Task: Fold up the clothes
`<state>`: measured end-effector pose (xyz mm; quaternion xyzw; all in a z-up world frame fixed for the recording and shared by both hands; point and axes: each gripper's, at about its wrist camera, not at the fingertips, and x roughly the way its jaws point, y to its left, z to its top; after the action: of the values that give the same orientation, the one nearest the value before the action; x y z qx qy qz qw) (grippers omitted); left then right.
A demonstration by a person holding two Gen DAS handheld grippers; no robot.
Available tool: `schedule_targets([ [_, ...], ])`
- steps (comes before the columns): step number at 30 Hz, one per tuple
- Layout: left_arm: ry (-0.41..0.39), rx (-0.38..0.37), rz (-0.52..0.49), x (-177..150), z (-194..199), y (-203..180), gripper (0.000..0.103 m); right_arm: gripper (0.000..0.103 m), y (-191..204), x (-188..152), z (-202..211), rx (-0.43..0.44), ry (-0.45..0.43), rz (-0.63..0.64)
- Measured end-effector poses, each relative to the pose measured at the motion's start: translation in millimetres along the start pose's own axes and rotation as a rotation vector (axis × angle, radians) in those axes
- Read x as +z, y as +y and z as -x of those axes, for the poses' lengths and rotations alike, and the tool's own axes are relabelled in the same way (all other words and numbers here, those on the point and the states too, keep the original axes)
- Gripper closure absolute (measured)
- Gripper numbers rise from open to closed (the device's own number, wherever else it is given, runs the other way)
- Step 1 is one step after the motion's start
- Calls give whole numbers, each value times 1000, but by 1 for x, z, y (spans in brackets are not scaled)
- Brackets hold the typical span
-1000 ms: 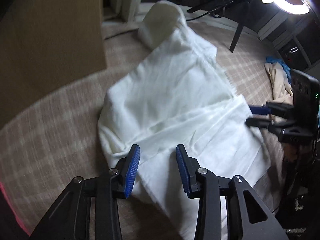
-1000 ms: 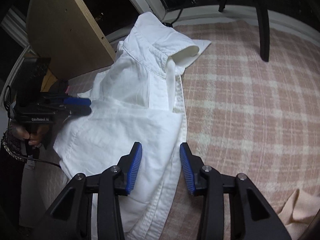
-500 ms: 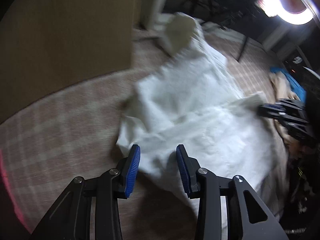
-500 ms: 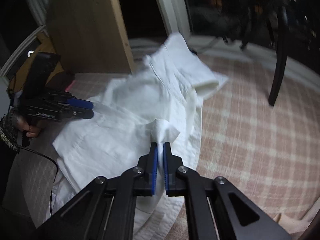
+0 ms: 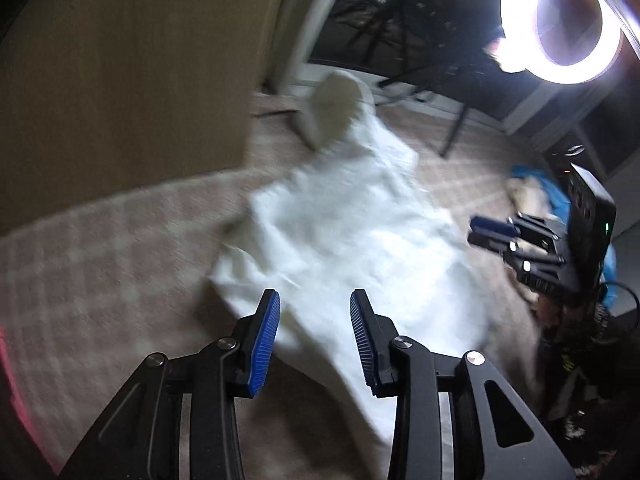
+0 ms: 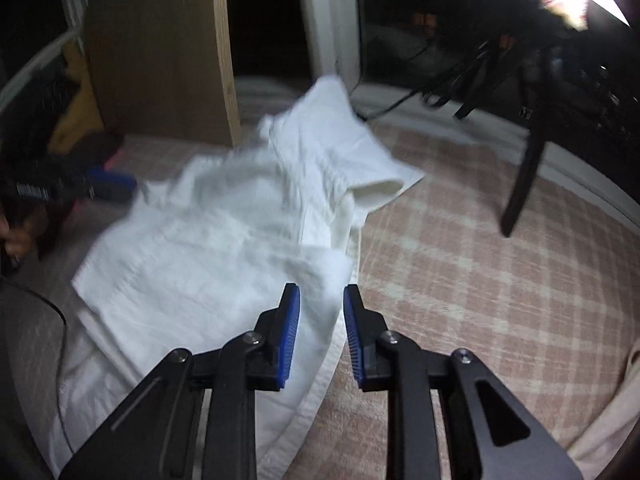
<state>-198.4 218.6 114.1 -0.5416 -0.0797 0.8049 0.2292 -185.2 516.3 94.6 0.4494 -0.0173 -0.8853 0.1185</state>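
One white shirt [image 6: 240, 240] on plaid bedspread [image 6: 460, 280]; ring light [image 5: 568, 28] overhead.

The shirt [image 6: 224, 240] in the middle of the frame is plain white, with a slightly creamier tone inside its rolled sleeve opening at centre right. It lies on a bedspread [image 6: 480, 280] checked in dusty pink and pale cream. The right gripper [image 6: 321, 322] at the lower centre is black with ribbed blue pads [image 6: 290, 332]; the left gripper [image 5: 315, 330] has the same black frame and blue pads. A board [image 6: 160, 48] at the upper left is light wood brown. A ring light [image 5: 568, 24] at the upper right glows white. At the right edge lies a bright blue cloth [image 5: 560, 200] beside something beige, too blurred to name.
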Motion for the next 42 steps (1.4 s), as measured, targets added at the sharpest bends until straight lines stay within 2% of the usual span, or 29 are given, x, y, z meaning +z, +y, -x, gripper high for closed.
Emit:
schedule_targets([
  [3,45,-26,-39,-26,-3,-20,68,80,4,-9,23,110,-21,-18],
  [5,68,30,-66,-42,-6,-26,68,81,16,-18,24,130,11,18],
  [6,73,81,-72,-52,-3,-28,69,80,23,-24,22,107,24,45],
  [8,49,112,-63,-70,11,-35,69,80,31,-34,19,83,46,70],
  [10,20,119,-55,-87,23,-45,65,80,34,-43,19,82,63,66],
  [12,13,118,-57,-99,23,-61,60,80,33,-48,22,119,63,38],
  [15,14,132,-81,-114,18,-83,58,78,33,-50,23,121,60,29],
  [19,6,230,-71,-113,-3,-84,57,78,32,-49,24,128,62,9],
  [21,-10,275,-66,-112,-13,-82,60,78,33,-50,29,133,53,12],
  [23,-23,325,-74,-114,-19,-80,73,78,34,-51,32,131,47,20],
  [27,-97,317,95,-123,-7,-57,77,78,35,-48,31,108,38,25],
  [29,-133,374,125,-129,-2,-53,79,78,37,-45,28,102,36,32],
  [32,-141,313,178,-133,-3,-47,80,78,36,-43,12,47,70,36],
  [33,-140,335,159,-133,-3,-49,79,77,36,-42,7,29,82,36],
  [34,-140,360,136,-133,-4,-52,79,75,30,-41,3,46,92,5],
  [36,-149,345,141,-133,-2,-51,82,73,19,-38,-6,79,114,-58],
  [38,-172,321,174,-133,0,-47,86,74,17,-35,-15,104,133,-67],
  [40,-188,301,213,-134,1,-40,85,92,15,-32,-24,129,152,-76],
  [42,-212,277,264,-139,1,-31,82,98,28,-25,-17,108,95,3],
])
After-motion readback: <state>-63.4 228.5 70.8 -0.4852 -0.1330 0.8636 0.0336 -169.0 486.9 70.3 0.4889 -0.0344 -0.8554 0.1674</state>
